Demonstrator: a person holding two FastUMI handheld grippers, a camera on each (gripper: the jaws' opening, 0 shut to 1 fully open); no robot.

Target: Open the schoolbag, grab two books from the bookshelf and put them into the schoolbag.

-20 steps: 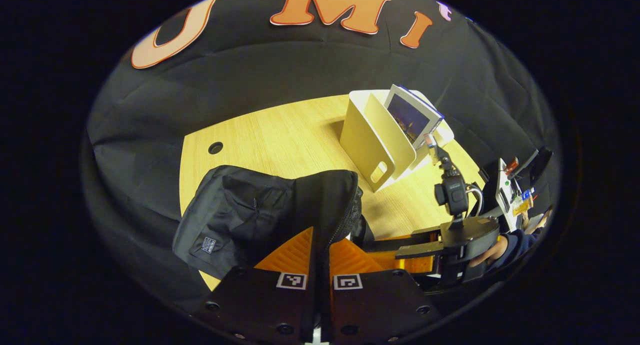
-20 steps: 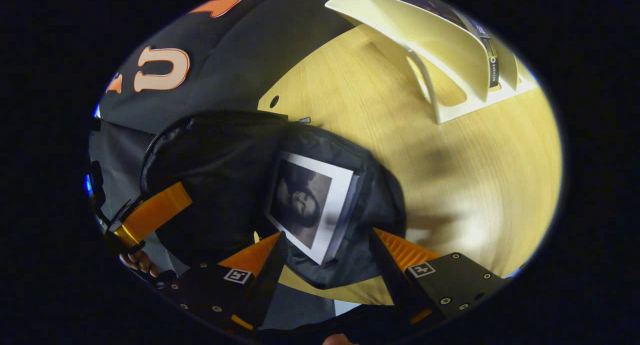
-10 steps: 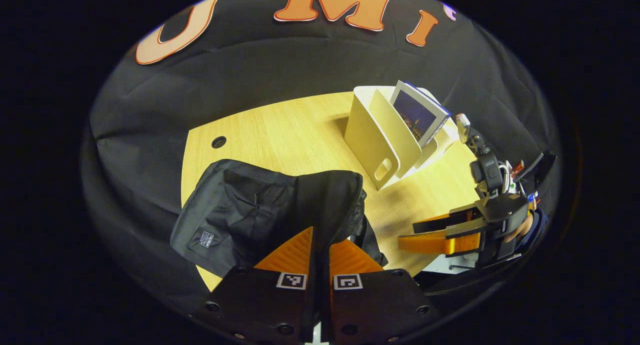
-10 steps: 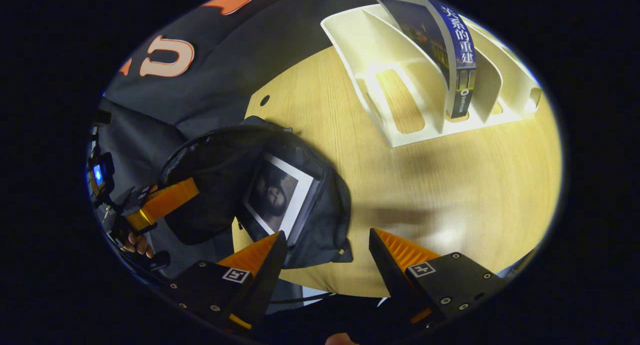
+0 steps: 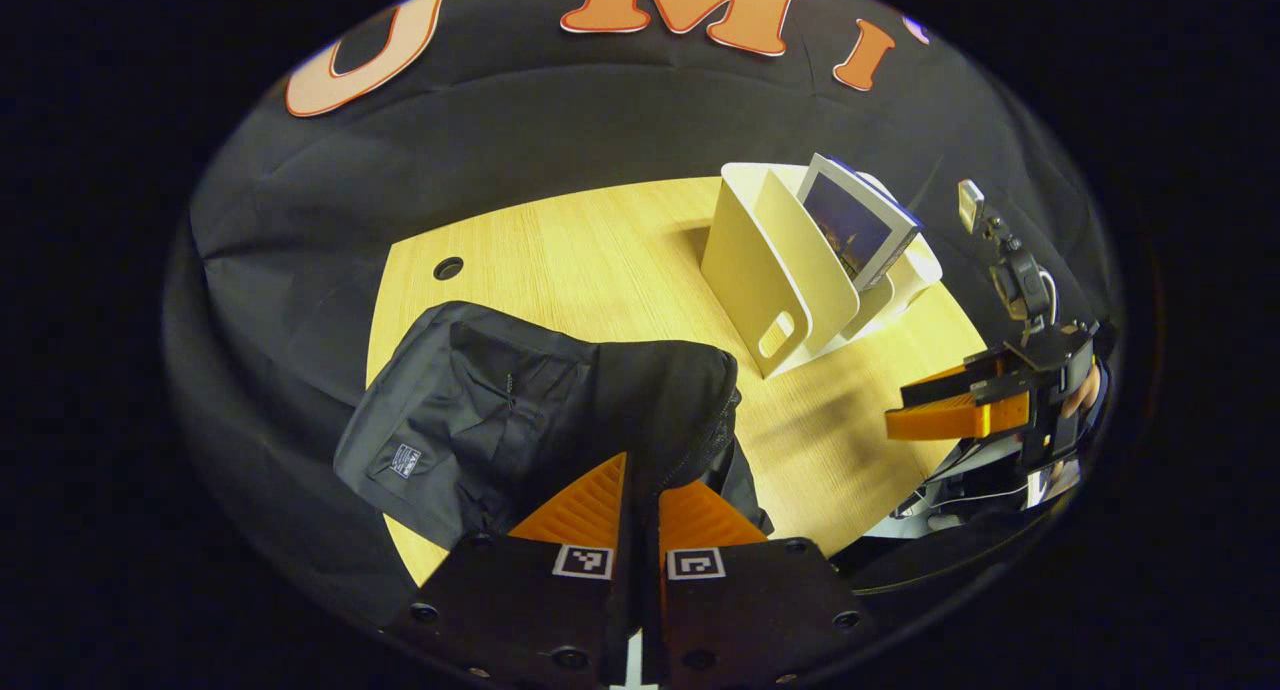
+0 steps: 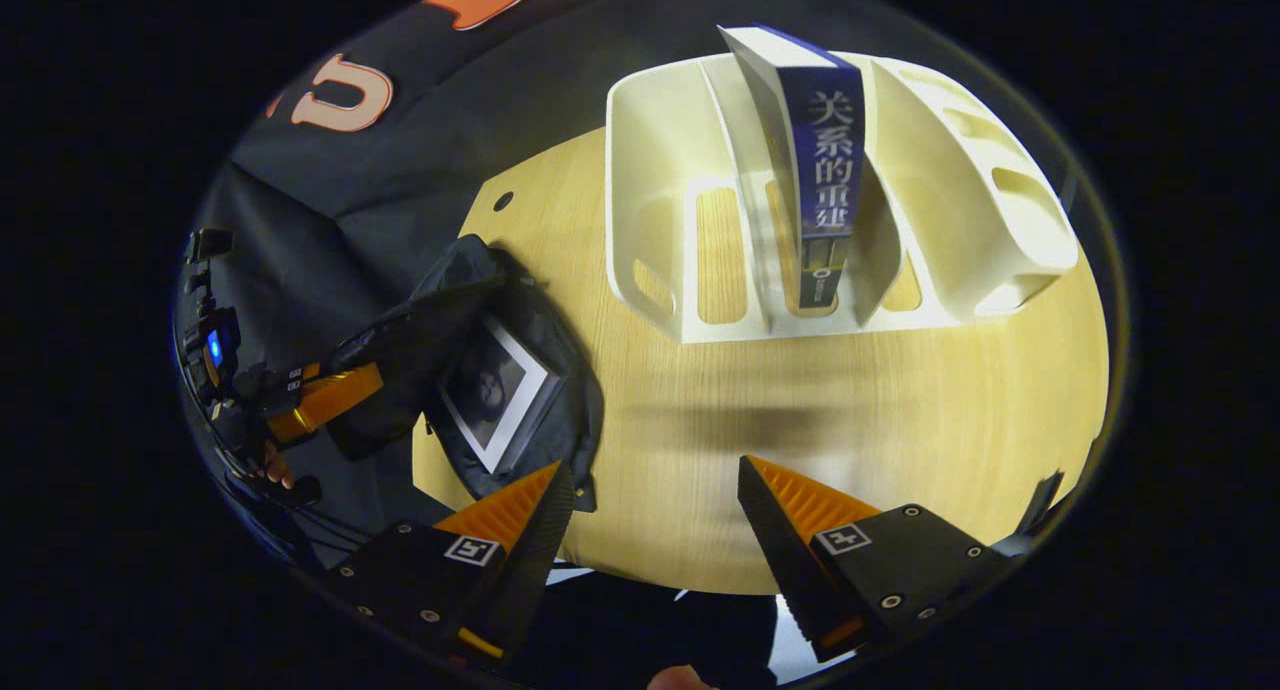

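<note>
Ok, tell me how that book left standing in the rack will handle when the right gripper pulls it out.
The book leans against a divider of the rack, so it will probably tip once nudged. Its thick spine suggests it stays stiff and has some weight. The cover looks smooth, so it might slip in a shallow pinch; the right gripper, now open, likely needs a deep grip across the spine.

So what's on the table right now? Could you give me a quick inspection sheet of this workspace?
Surface: wooden table, with a round hole near its far edge.
Job's things: black schoolbag open, one book lying inside; second book standing in the white bookshelf.
Clutter: nothing seen.
Grippers: left hand-held gripper shut on the schoolbag's edge; right hand-held gripper open, holding nothing, facing the bookshelf.
Cables: thin cables hang below the hand holding the left one.
Surroundings: black cloth wall behind the table.
</note>
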